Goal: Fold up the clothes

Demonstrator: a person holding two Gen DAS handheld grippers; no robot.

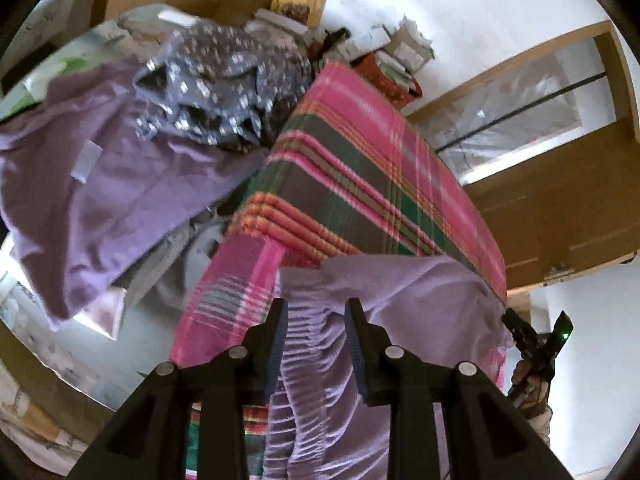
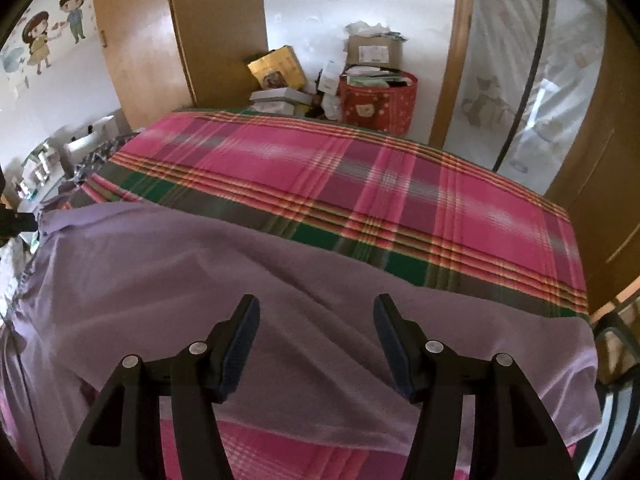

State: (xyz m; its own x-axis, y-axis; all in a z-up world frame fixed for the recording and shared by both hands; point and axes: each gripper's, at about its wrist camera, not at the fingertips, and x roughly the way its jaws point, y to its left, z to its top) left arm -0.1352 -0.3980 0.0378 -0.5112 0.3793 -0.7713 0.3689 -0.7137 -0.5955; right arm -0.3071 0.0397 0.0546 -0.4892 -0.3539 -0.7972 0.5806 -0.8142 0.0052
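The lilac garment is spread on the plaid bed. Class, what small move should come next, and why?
Probably lower the right hand-held gripper onto the lilac garment and pinch its near edge. Its jaws stand open above the cloth, gripping nothing, while the garment lies flat but unfolded across the plaid bed cover. The left hand-held gripper has gathered cloth between its jaws, seemingly without pinching.

My left gripper (image 1: 316, 304): matte black angular frame, four round silver pins, ribbed dark-blue pads. My right gripper (image 2: 316, 308): identical build, same silver pins and blue pads.
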